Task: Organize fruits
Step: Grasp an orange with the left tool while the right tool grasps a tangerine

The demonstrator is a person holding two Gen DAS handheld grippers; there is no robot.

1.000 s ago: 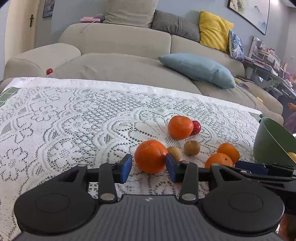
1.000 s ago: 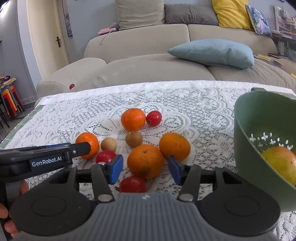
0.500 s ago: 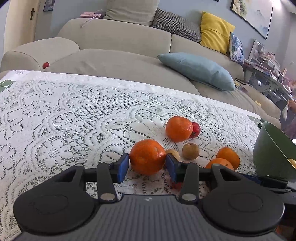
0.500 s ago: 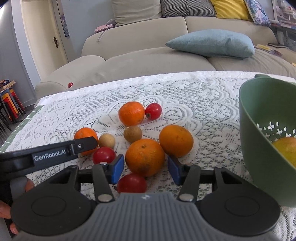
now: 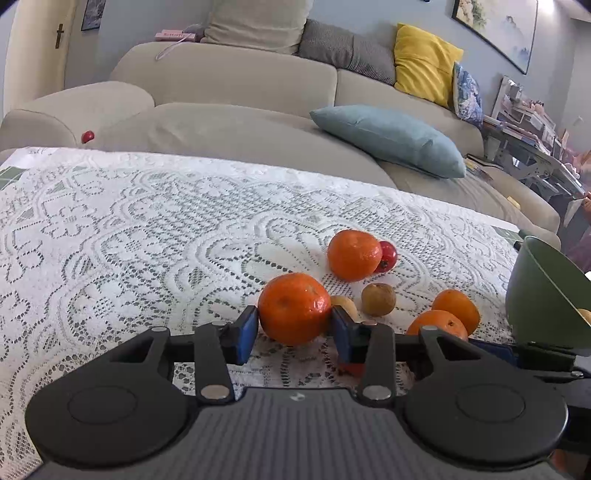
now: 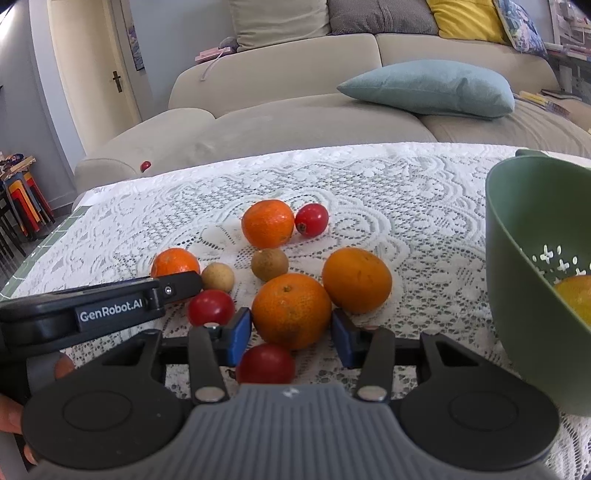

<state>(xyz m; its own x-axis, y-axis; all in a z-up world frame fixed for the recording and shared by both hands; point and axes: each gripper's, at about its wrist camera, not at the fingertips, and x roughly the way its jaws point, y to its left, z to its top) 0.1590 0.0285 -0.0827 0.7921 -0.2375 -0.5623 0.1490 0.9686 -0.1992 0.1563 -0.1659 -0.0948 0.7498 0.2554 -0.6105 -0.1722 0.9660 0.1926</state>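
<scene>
Both grippers have closed in since a second ago: the left gripper (image 5: pixel 294 328) pinches a round orange tangerine (image 5: pixel 294 308), while the right gripper (image 6: pixel 291 334) brackets another tangerine (image 6: pixel 291 311), its pads just apart from the peel.

Round oranges (image 6: pixel 291 311), red tomatoes (image 6: pixel 210 307) and small brown fruits (image 6: pixel 269 264) lie close together; green bowl (image 6: pixel 524 280) at three o'clock.

We read one clear label: "GenRobot.AI" in white letters on the black side of the left gripper (image 6: pixel 110 310), seen from the right wrist camera. On the sofa back lies a pink box (image 5: pixel 174 35) with dark print along its edge, too small and blurred for us to make out. We find no other readable words, numbers or signs.
</scene>
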